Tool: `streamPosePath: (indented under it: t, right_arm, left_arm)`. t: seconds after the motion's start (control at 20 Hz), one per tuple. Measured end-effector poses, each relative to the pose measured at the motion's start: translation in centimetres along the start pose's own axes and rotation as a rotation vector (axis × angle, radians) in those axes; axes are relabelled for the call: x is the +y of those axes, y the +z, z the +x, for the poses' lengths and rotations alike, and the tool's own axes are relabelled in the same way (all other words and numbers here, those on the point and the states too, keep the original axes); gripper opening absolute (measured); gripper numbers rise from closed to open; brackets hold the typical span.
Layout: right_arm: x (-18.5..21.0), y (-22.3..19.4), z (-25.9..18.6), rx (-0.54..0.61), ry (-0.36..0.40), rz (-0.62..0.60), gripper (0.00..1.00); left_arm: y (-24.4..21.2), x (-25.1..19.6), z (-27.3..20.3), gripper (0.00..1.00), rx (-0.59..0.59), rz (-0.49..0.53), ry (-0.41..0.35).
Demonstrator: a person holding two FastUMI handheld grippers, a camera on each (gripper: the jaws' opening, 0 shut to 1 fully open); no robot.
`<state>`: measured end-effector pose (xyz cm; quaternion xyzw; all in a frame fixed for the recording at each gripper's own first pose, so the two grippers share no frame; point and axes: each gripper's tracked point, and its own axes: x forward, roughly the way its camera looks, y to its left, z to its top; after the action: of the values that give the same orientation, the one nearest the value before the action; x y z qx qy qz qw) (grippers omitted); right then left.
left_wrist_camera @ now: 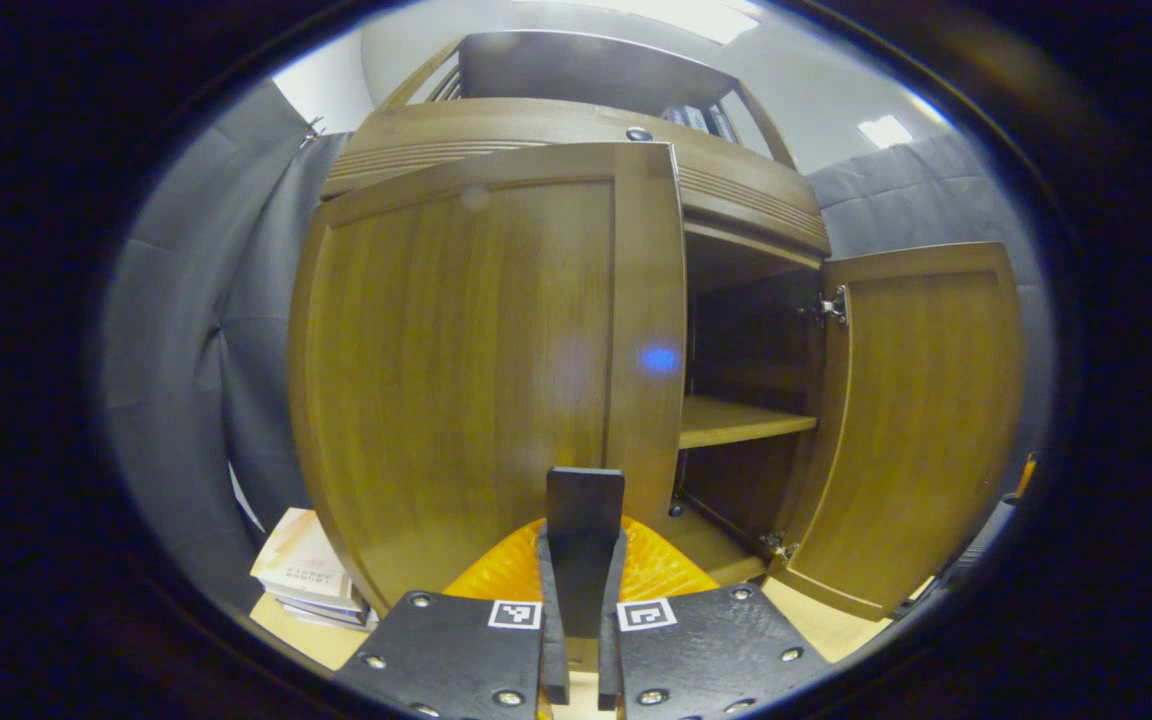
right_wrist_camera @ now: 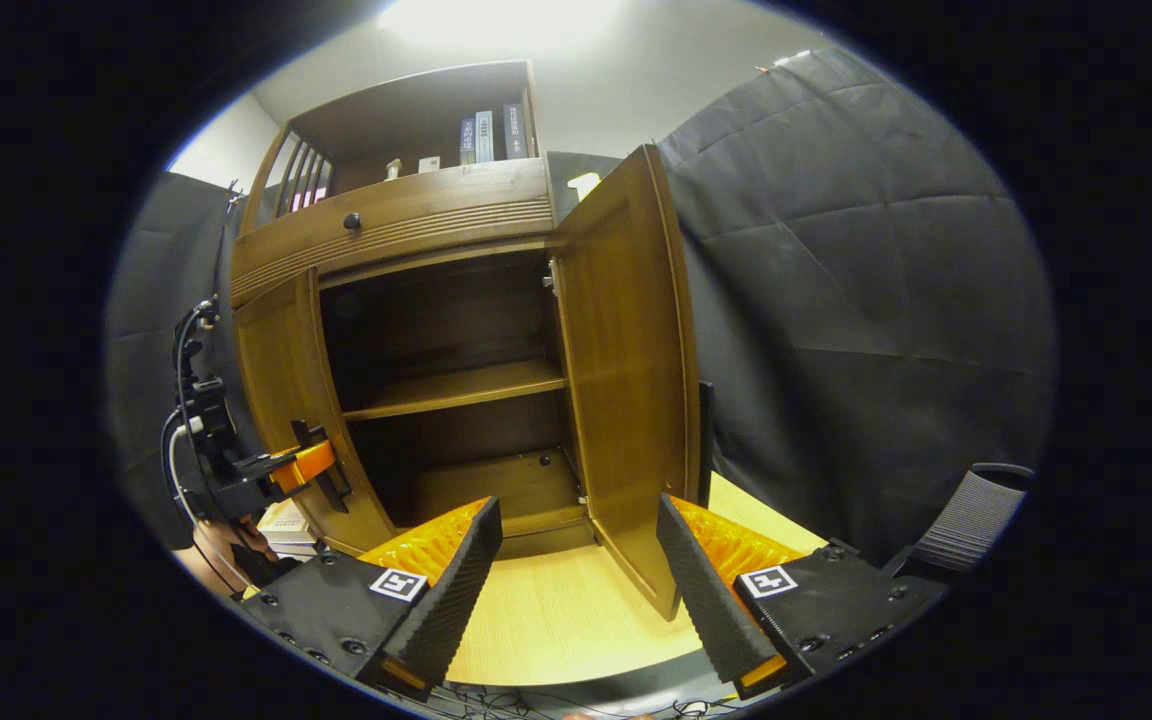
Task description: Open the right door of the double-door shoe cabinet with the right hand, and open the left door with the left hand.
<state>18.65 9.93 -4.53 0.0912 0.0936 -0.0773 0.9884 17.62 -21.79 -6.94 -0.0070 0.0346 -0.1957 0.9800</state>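
Observation:
The wooden shoe cabinet (right_wrist_camera: 396,225) stands in front of me with both doors swung out. In the left gripper view the left door (left_wrist_camera: 456,370) stands partly ajar. My left gripper (left_wrist_camera: 584,545) is shut on a dark flat handle (left_wrist_camera: 584,495) at that door's free edge. The right gripper view shows the same left gripper (right_wrist_camera: 308,466) against the left door (right_wrist_camera: 281,390), with a hand behind it. The right door (right_wrist_camera: 626,370) stands wide open, also seen as the right door (left_wrist_camera: 921,420). My right gripper (right_wrist_camera: 576,590) is open and holds nothing, just short of that door's lower corner.
Inside the cabinet are a shelf (right_wrist_camera: 456,385) and a dark back. A drawer with a knob (right_wrist_camera: 352,220) and a bookshelf sit above. A stack of books (left_wrist_camera: 301,570) lies left of the cabinet. A ribbed chair back (right_wrist_camera: 971,520) stands at right, over the light wooden floor (right_wrist_camera: 556,610).

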Motion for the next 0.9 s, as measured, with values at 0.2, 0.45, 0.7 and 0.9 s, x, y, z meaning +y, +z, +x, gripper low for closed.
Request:
streamPosePath:
  t: [0.2,0.45,0.7,0.9]
  right_arm:
    - [1.0,0.0,0.1,-0.001,0.048,-0.001,0.93]
    - [2.4,-0.2,0.6,0.011,0.119,-0.012,0.93]
    - [3.9,-0.5,1.1,0.028,0.186,-0.017,0.93]
    - [5.3,-0.6,1.7,0.039,0.230,-0.021,0.93]
  left_arm:
    - [-0.1,1.0,-2.5,0.15,0.001,-0.006,0.010]
    - [-0.2,2.5,-5.5,0.15,0.000,-0.009,0.042]
    - [-0.3,4.5,-8.4,0.10,-0.019,-0.036,0.068]
    - [-0.4,6.5,-10.8,0.13,-0.030,-0.031,0.105]
